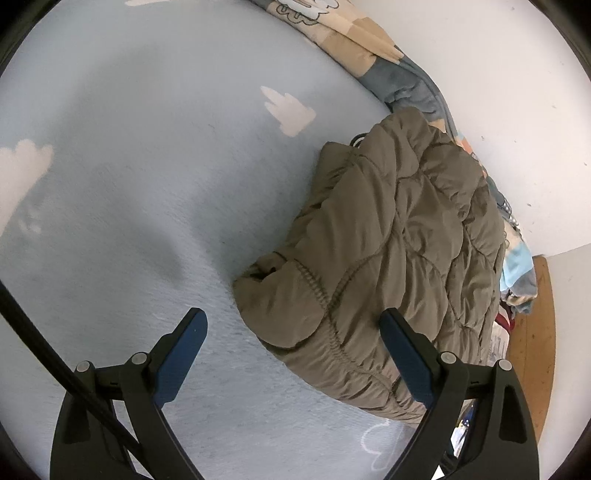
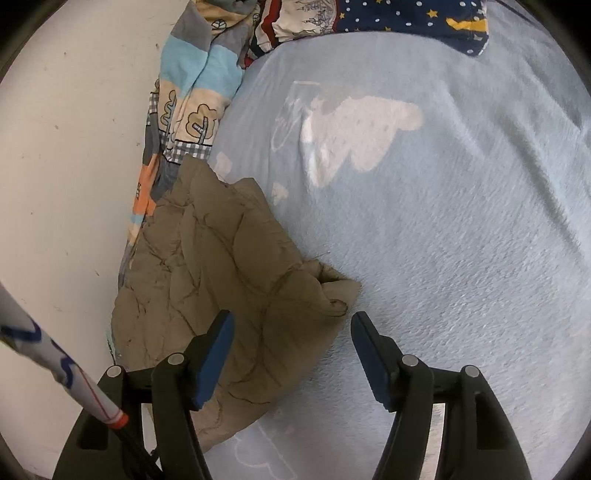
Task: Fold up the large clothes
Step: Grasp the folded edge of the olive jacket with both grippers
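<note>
The olive quilted jacket (image 1: pixel 388 240) sits bundled in a compact fold on the bed (image 1: pixel 147 166), pushed up near the wall (image 1: pixel 498 74) with a patterned blanket (image 1: pixel 373 40) wedged between them. The left gripper (image 1: pixel 293 325) hangs over the near edge of the bundle, its fingers (image 1: pixel 188 339) spread wide and pinching nothing, one blue pad over bare sheet, the other over the gathered hem. The right gripper (image 2: pixel 291 325) hovers on the other side, fingers (image 2: pixel 218 350) also apart and empty, with a puffy corner of the jacket (image 2: pixel 221 280) poking up between them. By the look of it the fold is laid and the job now is tidying and letting go cleanly. To do that well, keep both sets of fingers clear of the padding on the way out, since quilted fill springs back and a snagged pad would pull the layers open; a light press on that loose corner would likely settle it. The surface is a soft pale blue fleece sheet printed with white clouds (image 2: pixel 354 129), so it gives under pressure and the bundle may sag. A dark star-print pillow or cover (image 2: pixel 417 18) lies at the far end, a plain white wall runs alongside, and a strip of wooden floor (image 1: pixel 535 332) shows past the bed's edge.
</note>
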Motion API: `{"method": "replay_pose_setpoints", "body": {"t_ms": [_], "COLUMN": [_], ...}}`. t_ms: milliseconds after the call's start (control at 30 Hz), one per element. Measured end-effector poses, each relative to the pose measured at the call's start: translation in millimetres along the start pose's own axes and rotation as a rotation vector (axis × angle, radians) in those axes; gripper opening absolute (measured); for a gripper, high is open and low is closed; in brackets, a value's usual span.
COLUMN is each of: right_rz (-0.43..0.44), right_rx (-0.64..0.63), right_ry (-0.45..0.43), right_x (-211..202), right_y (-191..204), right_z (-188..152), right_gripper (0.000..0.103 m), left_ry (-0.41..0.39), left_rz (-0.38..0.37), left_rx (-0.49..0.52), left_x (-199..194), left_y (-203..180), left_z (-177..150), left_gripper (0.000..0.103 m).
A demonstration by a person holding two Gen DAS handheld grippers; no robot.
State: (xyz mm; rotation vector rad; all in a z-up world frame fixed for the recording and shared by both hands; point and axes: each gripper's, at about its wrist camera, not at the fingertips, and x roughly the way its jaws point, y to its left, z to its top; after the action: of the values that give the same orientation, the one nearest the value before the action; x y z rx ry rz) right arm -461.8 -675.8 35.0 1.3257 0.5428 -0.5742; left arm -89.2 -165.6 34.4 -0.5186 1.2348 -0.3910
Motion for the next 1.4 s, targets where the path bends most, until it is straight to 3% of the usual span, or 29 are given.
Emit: {"method": "replay_pose_setpoints", "body": {"t_ms": [367, 633, 700, 767, 833, 900, 967, 1000, 1067, 1233, 1400], "right_rz": [0.046, 0.076, 0.08, 0.058, 0.026, -0.053, -0.162, -0.225, -0.281, -0.342, -0.351], "right_rx": [0.134, 0.191, 0.169, 0.117, 0.042, -0.098, -0.305, -0.425, -0.546, -0.71, -0.792], "right_ry": [0.009, -0.02, -0.015, -0.02, -0.035, -0.063, -0.11, -0.142, -0.179, -0.212, -0.238], "right_x": [27.3, 55.4, 60.8, 62.5, 58.1, 53.1, 46.7, 44.4, 41.3, 37.9, 32.7], "right_y": [-14.6, -15.6, -13.5, -7.3, 5.5, 29.5, 62.0, 81.1, 101.0, 121.6, 130.8], "right_z": [-5.1, -11.0, -9.1, -6.6, -5.4, -7.3, -15.6, -23.3, -33.7, -43.7, -47.5], "right_gripper": [0.072, 0.083, 0.082, 0.067, 0.048, 0.041, 0.038, 0.037, 0.036, 0.034, 0.034], "left_ry": [0.023, 0.03, 0.013, -0.014, -0.07, -0.133, -0.197, -0.216, -0.228, -0.255, -0.294], "left_rz": [-0.068, -0.152, -0.13, -0.087, -0.002, 0.09, 0.177, 0.198, 0.218, 0.241, 0.243], "left_rx": [-0.077, -0.131, -0.088, -0.03, 0.096, 0.234, 0.368, 0.403, 0.435, 0.485, 0.537], "left_x": [22.5, 40.7, 40.2, 36.1, 27.0, 20.4, 16.3, 15.5, 15.9, 14.2, -1.8], "left_y": [4.0, 7.7, -0.3, -11.6, -32.8, -55.9, -78.6, -84.4, -88.4, -94.6, -95.0], "left_z": [1.6, 4.4, 5.5, 4.2, 0.4, -6.2, -16.5, -19.8, -22.2, -26.5, -42.7], "left_gripper": [0.094, 0.094, 0.081, 0.07, 0.06, 0.057, 0.057, 0.057, 0.056, 0.056, 0.055]}}
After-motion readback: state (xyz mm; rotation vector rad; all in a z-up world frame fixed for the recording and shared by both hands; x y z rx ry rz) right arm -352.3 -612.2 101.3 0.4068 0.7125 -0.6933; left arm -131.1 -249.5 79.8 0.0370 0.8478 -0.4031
